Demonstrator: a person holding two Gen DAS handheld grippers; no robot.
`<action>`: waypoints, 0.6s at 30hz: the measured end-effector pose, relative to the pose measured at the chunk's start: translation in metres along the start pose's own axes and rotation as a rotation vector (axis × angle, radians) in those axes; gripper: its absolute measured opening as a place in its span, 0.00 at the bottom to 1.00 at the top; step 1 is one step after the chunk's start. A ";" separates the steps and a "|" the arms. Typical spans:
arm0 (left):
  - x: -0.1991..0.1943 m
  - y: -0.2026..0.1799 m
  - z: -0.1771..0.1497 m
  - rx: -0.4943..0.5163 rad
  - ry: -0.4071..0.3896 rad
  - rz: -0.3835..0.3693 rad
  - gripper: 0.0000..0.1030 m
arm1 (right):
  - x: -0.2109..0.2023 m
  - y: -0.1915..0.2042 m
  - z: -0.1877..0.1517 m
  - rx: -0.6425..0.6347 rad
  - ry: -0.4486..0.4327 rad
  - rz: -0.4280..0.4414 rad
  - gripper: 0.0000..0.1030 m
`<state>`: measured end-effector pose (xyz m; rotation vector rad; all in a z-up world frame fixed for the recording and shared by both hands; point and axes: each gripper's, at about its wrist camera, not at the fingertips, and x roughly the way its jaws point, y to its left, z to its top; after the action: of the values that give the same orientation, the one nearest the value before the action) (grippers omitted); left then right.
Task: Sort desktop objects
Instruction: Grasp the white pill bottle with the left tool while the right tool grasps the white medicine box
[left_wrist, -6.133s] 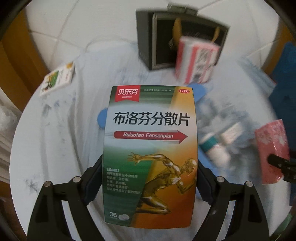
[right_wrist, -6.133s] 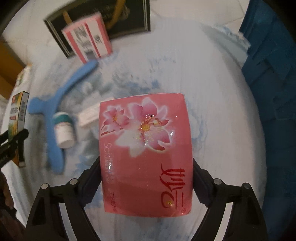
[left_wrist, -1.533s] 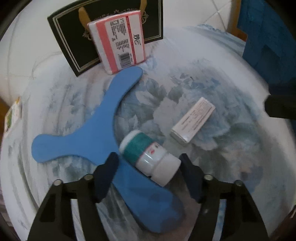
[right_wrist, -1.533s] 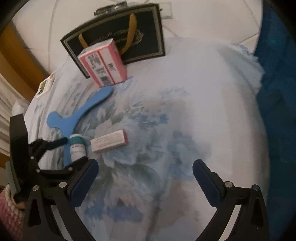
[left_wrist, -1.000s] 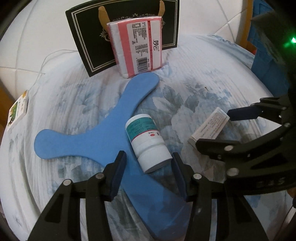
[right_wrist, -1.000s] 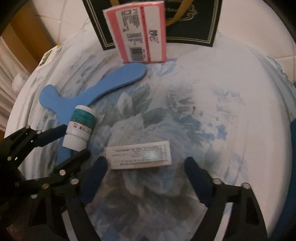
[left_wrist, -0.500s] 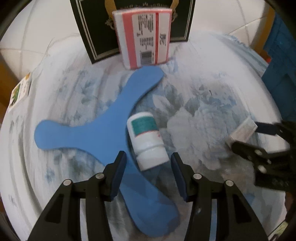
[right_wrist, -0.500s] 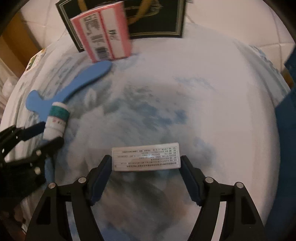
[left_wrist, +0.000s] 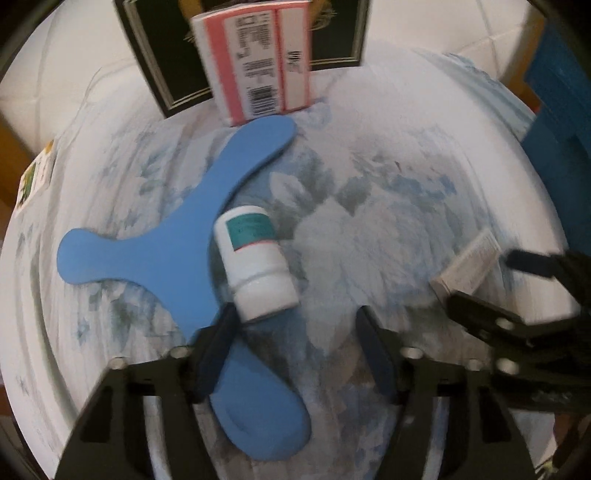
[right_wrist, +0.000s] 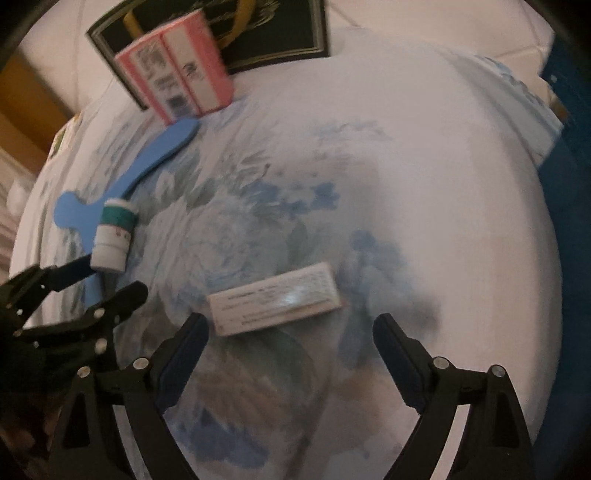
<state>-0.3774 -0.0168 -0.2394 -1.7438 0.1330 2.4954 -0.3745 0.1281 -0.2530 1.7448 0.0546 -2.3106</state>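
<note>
A white pill bottle (left_wrist: 255, 258) with a green label lies on its side on a blue boomerang-shaped piece (left_wrist: 177, 254). My left gripper (left_wrist: 295, 325) is open, just short of the bottle's cap end. A small white box (right_wrist: 277, 302) lies on the floral cloth just ahead of my open right gripper (right_wrist: 290, 328). The box also shows in the left wrist view (left_wrist: 467, 264), and the bottle shows in the right wrist view (right_wrist: 112, 236).
A pink tissue pack (left_wrist: 255, 55) leans against a black gift bag (left_wrist: 166, 66) at the back. A green and orange medicine box (left_wrist: 33, 177) lies at the far left edge. Blue fabric (left_wrist: 561, 92) hangs at the right.
Both grippers have pulled back slightly; the bottle and the white box now lie just ahead of the fingertips instead of between them. Both jaws stand wider apart.
</note>
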 end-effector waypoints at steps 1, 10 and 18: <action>0.003 0.001 -0.003 -0.009 0.006 -0.035 0.32 | 0.004 0.002 0.000 -0.013 0.001 -0.003 0.90; -0.018 0.016 -0.006 -0.025 -0.087 -0.121 0.09 | -0.016 0.005 -0.002 -0.054 -0.074 -0.027 0.71; -0.033 0.018 0.004 -0.036 -0.117 -0.107 0.16 | -0.033 -0.002 -0.006 -0.050 -0.105 -0.034 0.71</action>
<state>-0.3719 -0.0353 -0.2069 -1.5680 -0.0130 2.5287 -0.3604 0.1371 -0.2235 1.6086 0.1232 -2.3992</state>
